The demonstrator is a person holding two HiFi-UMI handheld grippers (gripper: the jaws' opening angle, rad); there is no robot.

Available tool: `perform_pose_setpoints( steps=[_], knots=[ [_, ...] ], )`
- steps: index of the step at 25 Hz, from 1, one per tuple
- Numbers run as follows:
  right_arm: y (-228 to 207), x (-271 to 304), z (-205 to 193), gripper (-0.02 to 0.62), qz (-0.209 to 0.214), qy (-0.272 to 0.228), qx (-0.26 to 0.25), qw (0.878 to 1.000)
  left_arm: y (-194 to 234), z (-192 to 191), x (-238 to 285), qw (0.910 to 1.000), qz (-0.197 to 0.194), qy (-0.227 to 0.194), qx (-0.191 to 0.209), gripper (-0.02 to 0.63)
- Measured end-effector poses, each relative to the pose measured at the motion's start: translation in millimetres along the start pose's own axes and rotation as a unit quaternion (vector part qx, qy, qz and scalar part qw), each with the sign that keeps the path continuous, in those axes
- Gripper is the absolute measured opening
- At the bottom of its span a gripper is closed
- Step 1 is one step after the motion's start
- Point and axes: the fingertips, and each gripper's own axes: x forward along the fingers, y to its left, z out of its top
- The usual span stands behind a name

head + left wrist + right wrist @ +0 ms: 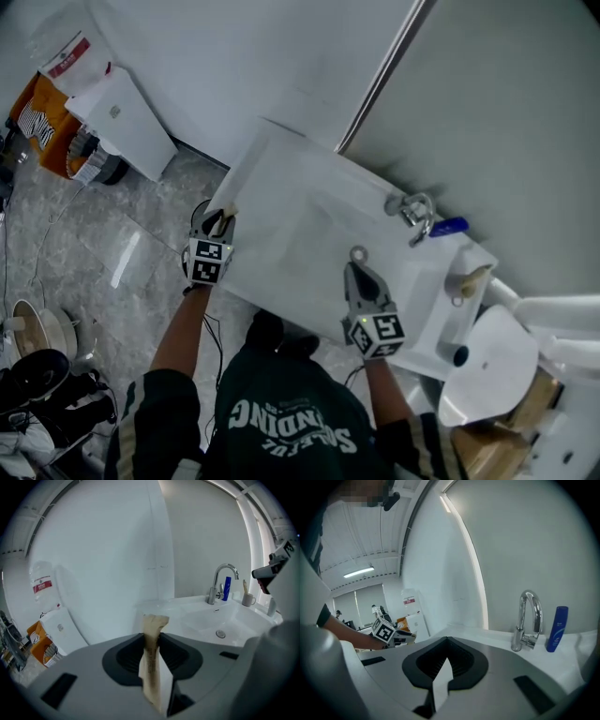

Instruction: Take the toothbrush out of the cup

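Left arm (181,330): bare forearm stretched forward and out to the left, dark sleeve at the elbow.
Left hand-held gripper (223,218): angled downward, jaws closed on a tan toothbrush (151,656) that stands up between them.
Right arm (386,386): forearm held closer in, reaching forward.
Right hand-held gripper (356,272): tipped slightly down, jaws together with nothing between them.
Spacing: the two hand-held grippers are well apart.
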Motion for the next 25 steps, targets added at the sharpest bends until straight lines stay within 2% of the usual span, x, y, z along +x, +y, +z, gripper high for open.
perform_pose_setpoints(
  steps=[9,17,25],
  knots=[
    [-10.1,10.5,-7.8,-0.005,-0.030,0.011,0.012,0.999,6.8,-29.3,62.1,0.9976,-0.008,0.067,-0.013,0.104],
    [-29.0,7.4,-12.4,-0.005,-0.059,0.017,0.021,0.998,4.0,-51.2,90.2,0.9920,-0.021,0.123,-0.017,0.104],
    [-27.1,6.0,-19.9,-0.005,-0.059,0.022,0.030,0.998,2.5,-49.3,92.1,0.9917,-0.036,0.122,-0.021,0.104]
  ],
)
